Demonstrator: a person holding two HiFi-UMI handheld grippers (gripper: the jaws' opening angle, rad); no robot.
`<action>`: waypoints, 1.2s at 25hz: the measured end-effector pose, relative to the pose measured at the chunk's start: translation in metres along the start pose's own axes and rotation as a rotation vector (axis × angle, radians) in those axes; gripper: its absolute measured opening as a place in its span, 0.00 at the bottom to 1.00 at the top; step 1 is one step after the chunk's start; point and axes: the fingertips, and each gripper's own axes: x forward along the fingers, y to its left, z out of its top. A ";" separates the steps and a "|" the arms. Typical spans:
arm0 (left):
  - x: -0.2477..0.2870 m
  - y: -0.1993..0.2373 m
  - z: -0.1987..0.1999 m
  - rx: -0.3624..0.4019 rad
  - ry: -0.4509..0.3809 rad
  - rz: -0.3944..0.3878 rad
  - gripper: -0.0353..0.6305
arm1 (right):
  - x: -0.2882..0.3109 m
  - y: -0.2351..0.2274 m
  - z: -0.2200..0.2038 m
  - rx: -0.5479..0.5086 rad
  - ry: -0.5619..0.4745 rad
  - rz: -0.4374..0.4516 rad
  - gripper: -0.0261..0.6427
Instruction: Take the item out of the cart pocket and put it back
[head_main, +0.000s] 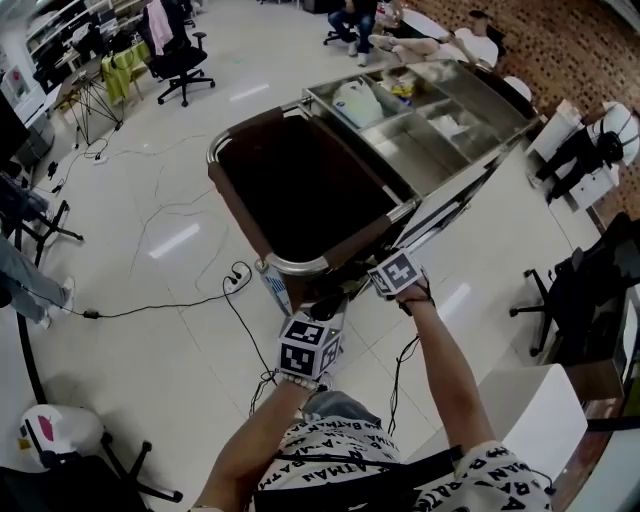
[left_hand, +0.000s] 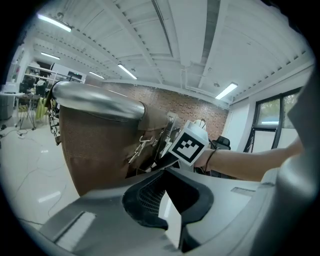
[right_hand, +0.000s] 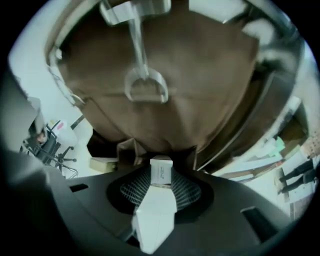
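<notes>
A small white box (right_hand: 156, 210) sits between the ribbed pads of my right gripper (right_hand: 161, 176), which is shut on it. Its printed end points at the dark pocket opening (right_hand: 150, 148) at the foot of the cart's brown fabric bag (right_hand: 195, 90). In the head view both grippers are low against the cart's near end, under the steel rim (head_main: 300, 265). My left gripper (left_hand: 167, 194) stands open with nothing between its jaws; bare floor shows through the gap. It looks along the bag (left_hand: 95, 150) toward the right gripper's marker cube (left_hand: 189, 145).
Steel trays (head_main: 470, 105) holding several items cover the cart's far half. A metal ring clip (right_hand: 145, 86) hangs on the bag. Cables (head_main: 150, 300) trail over the floor at left. Office chairs (head_main: 180, 60) and seated people (head_main: 440, 40) are beyond, and a white table (head_main: 540, 420) stands at lower right.
</notes>
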 end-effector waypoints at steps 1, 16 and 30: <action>-0.001 -0.003 0.000 0.003 0.000 -0.007 0.06 | -0.010 0.000 0.001 0.003 -0.018 -0.010 0.24; -0.078 -0.035 -0.021 0.070 -0.016 -0.113 0.06 | -0.157 0.059 -0.032 0.280 -0.357 -0.157 0.24; -0.227 -0.066 -0.095 0.101 -0.024 -0.194 0.06 | -0.255 0.277 -0.102 0.529 -0.589 -0.259 0.24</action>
